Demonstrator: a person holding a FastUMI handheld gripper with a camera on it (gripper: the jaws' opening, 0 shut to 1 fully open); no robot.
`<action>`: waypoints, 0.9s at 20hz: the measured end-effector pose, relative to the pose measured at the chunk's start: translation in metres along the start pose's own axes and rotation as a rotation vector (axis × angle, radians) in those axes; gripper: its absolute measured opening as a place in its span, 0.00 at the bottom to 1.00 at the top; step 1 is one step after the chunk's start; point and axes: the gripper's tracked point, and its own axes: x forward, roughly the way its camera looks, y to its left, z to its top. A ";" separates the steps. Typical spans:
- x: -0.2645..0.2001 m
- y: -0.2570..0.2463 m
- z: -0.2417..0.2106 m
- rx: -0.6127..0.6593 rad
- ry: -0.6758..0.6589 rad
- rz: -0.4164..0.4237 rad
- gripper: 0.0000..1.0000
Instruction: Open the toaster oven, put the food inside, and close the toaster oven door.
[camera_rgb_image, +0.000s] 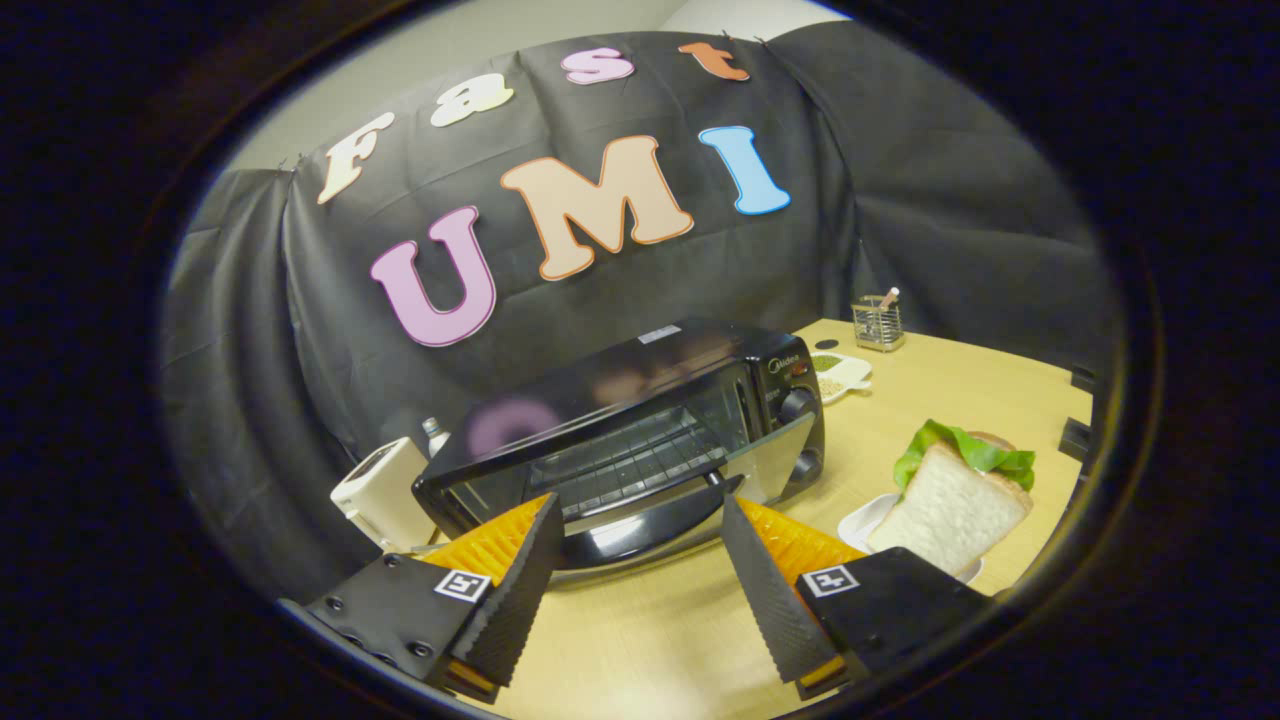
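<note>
Between the spread fingers of the gripper (637, 545), which stand wide apart and hold nothing, lies the dark glass door (632, 528) of the black, box-shaped toaster oven (640, 420). The door hangs part-way down, its glossy handle bar just ahead of the fingertips, and the wire rack shows inside. By my reading the opening step is in hand and not finished; the next move calls for pressing or hooking the door's top edge and swinging it fully down. The oven stands toward the far-left part of the pale wooden table (650, 630), its long axis running left to right along the back edge, its mouth facing the gripper. Well apart, near the table's right edge, a white-bread sandwich with green lettuce (955, 495) leans on a small white plate (862, 520), its crust end uppermost.
</note>
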 end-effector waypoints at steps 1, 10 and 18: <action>-0.004 -0.001 -0.002 -0.044 0.000 -0.009 0.97; -0.044 -0.031 -0.052 -0.221 0.148 -0.097 0.94; -0.055 -0.062 -0.125 -0.383 0.366 -0.149 0.93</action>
